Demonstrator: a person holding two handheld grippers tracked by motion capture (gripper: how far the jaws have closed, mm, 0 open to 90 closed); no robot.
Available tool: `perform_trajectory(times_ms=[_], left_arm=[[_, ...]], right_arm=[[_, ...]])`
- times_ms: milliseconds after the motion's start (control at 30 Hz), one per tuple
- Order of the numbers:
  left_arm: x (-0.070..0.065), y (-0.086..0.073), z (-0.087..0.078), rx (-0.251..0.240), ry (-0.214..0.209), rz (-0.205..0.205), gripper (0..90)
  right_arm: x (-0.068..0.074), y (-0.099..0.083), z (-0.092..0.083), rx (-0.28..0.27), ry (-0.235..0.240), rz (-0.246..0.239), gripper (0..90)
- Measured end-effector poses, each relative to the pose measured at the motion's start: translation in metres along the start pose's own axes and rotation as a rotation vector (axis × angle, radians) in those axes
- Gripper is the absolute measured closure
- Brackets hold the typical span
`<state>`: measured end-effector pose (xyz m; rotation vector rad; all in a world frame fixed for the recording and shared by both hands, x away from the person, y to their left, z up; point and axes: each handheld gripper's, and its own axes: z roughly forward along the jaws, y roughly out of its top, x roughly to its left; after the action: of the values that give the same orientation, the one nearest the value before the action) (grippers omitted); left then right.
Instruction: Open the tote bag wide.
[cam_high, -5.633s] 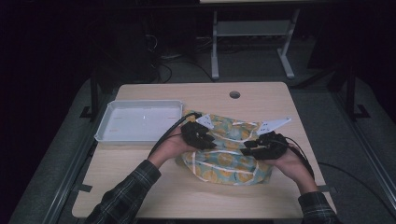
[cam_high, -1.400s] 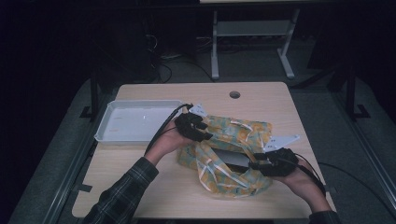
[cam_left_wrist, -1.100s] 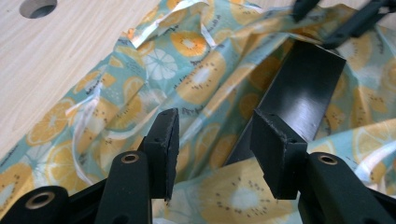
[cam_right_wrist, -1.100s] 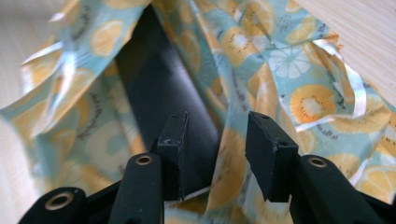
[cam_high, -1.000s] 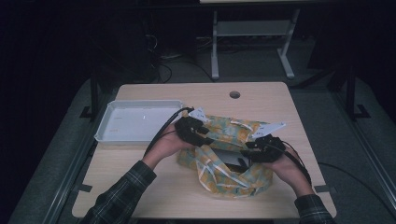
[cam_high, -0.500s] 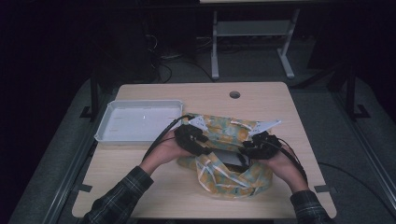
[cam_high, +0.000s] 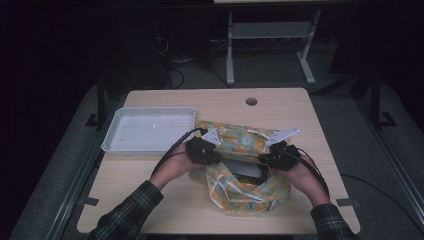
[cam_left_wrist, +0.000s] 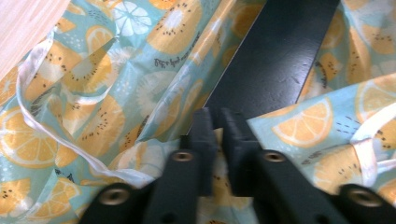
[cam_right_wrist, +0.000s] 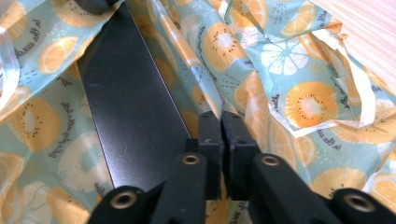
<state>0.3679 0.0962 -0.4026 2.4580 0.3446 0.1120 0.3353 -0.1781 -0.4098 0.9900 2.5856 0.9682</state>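
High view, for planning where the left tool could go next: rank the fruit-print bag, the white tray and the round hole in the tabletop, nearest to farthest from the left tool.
From the left tool, high view:
1. Fruit-print bag: pinched in that tool, table centre.
2. White tray: just beyond the tool, on the table's left.
3. Round hole: near the far edge, to the right.

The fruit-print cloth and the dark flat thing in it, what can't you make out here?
- Dark flat thing: its ends are covered by the fruit-print cloth in both gripper views; what it is stays unclear.
- High view: cloth edges at the left tool and right tool are too small.
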Motion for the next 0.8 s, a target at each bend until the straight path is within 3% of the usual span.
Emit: perform_trajectory(times_ms=[33,300,700,800], left_arm=[[0.0,0.0,0.0,0.0,-0.003,-0.002,89.5],[-0.002,-0.005,-0.011,-0.004,-0.021,-0.008,89.7],[-0.012,-0.039,-0.032,0.021,-0.019,-0.036,89.7],[-0.013,-0.045,-0.038,0.0,-0.021,-0.058,87.2]], right_arm=[[0.0,0.0,0.0,0.0,-0.001,-0.001,89.0],[-0.001,-0.001,-0.002,-0.008,-0.01,0.0,89.3],[-0.003,-0.003,-0.005,-0.015,-0.025,-0.001,89.4],[-0.004,-0.003,-0.005,-0.014,-0.024,-0.002,89.4]])
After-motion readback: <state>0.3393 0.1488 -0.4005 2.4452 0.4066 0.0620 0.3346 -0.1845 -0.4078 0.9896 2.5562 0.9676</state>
